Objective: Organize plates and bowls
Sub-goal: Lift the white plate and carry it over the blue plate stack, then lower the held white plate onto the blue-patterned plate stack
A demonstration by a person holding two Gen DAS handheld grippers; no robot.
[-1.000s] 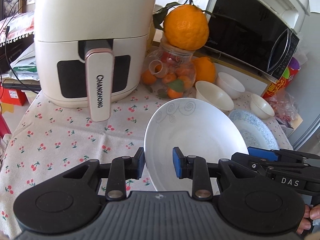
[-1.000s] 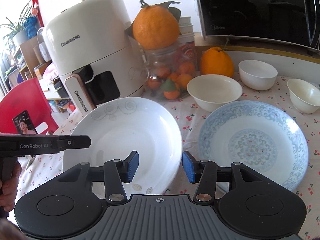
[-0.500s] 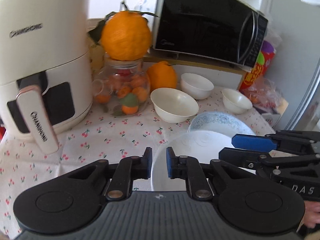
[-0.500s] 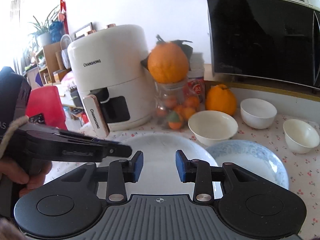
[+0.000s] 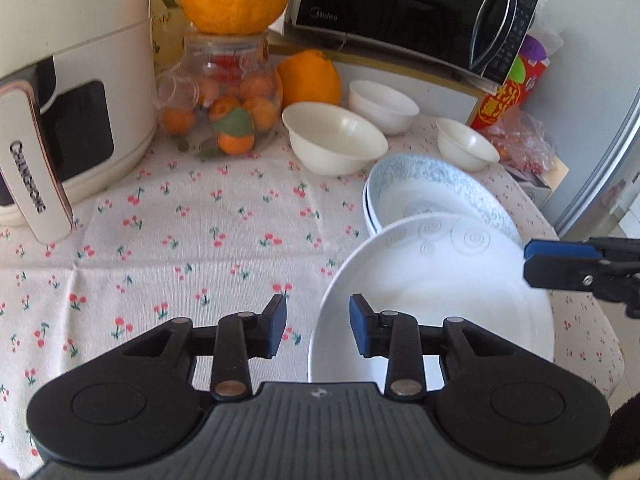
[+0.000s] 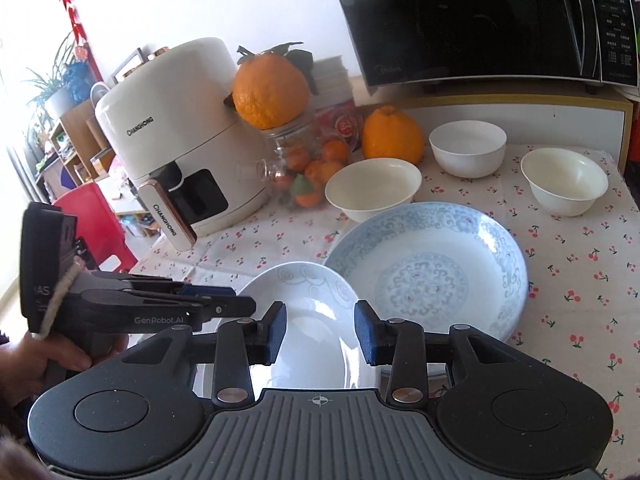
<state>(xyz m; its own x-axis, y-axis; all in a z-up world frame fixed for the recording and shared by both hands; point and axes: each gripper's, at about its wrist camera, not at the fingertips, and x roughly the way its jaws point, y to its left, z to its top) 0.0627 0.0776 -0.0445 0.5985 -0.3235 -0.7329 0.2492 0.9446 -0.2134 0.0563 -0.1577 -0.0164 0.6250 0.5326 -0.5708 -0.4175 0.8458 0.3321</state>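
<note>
- White plate [image 5: 440, 280] with a grey scroll pattern: lies in front of the blue-patterned plate [image 5: 436, 196], its far rim overlapping that plate's near edge. It is tilted, with the scroll-marked rim toward the blue-patterned plate. Being round, it shows no long axis.
- Left tongs [image 5: 318, 330]: jaws apart, having just been opening. The white plate's left rim passes between them, the right pad over the plate's inside (contact with either pad cannot be confirmed).
- Right tongs [image 6: 320, 338]: jaws apart, having just been opening slightly. The white plate's rim lies between them; neither pad is seen pressing on it.
- Blue-patterned plate: flat on the table [image 5: 200, 240], appearing to sit on a second plate of the same kind.
- Three white bowls, upright: the largest [image 5: 334, 142] just behind the blue-patterned plate, one [image 5: 382, 106] further behind it, the smallest [image 5: 466, 144] behind and to its right.
- A hand [image 6: 44, 356] holds the left tongs' grip.
</note>
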